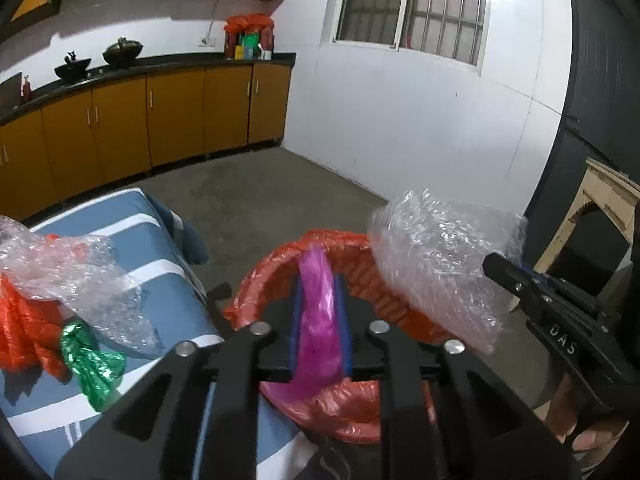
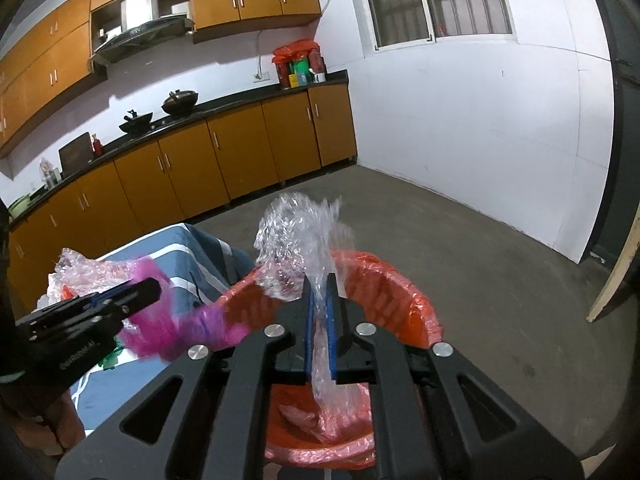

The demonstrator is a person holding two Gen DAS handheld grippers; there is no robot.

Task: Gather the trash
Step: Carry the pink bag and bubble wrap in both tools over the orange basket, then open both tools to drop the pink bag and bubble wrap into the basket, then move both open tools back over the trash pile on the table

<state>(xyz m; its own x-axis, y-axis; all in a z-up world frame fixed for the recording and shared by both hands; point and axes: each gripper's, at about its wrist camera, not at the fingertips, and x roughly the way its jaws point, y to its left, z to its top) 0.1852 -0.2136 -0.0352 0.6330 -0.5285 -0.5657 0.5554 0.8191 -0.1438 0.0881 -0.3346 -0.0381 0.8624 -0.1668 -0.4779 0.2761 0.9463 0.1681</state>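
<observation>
My left gripper (image 1: 320,280) is shut on a magenta plastic bag (image 1: 319,320) and holds it over the bin lined with an orange bag (image 1: 276,268). My right gripper (image 2: 319,280) is shut on a wad of clear bubble wrap (image 2: 298,236), also above the orange-lined bin (image 2: 384,284). The right gripper (image 1: 508,270) with the bubble wrap (image 1: 440,264) shows in the left wrist view. The left gripper (image 2: 148,288) with the magenta bag (image 2: 168,328) shows in the right wrist view. More trash lies on the blue striped table (image 1: 168,304): bubble wrap (image 1: 72,276), an orange bag (image 1: 24,328) and a green wrapper (image 1: 94,364).
Orange kitchen cabinets (image 2: 240,160) with a black counter run along the far wall, with woks (image 2: 180,102) on the counter. Bare concrete floor (image 2: 480,248) lies beyond the bin. A white wall with a window (image 1: 412,4) stands to the right, and a wooden frame (image 1: 608,208) at far right.
</observation>
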